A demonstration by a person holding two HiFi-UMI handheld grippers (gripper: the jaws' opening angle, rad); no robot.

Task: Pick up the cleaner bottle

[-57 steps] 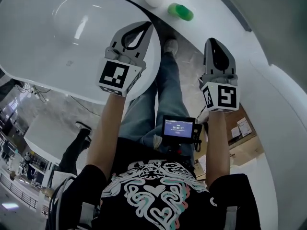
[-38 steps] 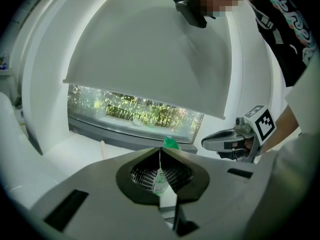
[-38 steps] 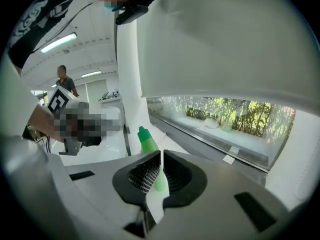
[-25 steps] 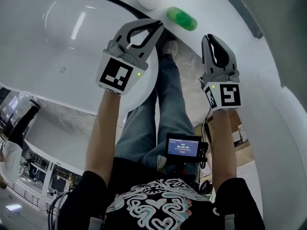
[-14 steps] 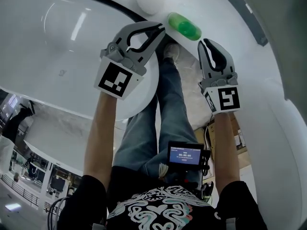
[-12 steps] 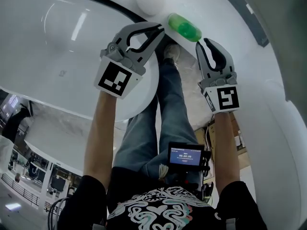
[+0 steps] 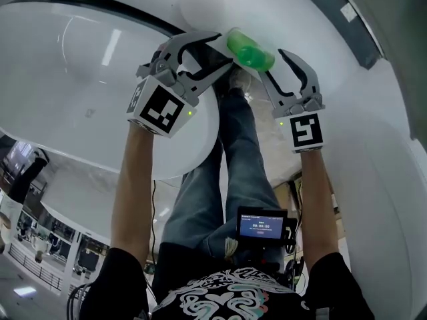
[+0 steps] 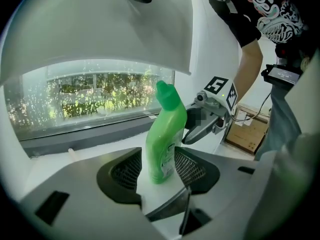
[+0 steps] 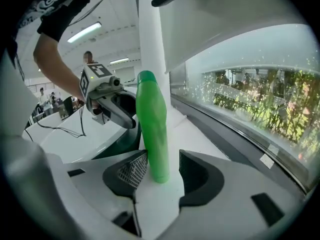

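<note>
The green cleaner bottle [image 7: 250, 51] stands upright on a white ledge [image 7: 313, 25] by a window. My left gripper [image 7: 217, 49] comes at it from the left and my right gripper [image 7: 272, 62] from the right. Both sets of jaws are opening. In the left gripper view the bottle [image 8: 165, 139] stands between the mesh pads [image 8: 192, 166] of the left gripper [image 8: 160, 173], with a gap on each side. Likewise in the right gripper view, the bottle [image 9: 152, 134] rises between the pads of the right gripper [image 9: 162, 175], untouched.
A white round column [image 7: 203, 2] rises just behind the bottle. A large white curved tabletop [image 7: 80, 79] lies at the left. The window sill [image 9: 240, 134] runs along the ledge. A cardboard box [image 8: 250, 134] sits on the floor below.
Both grippers have moved down and in toward the bottle, so it now stands between them. Their jaws, shut a second ago, have spread apart.
</note>
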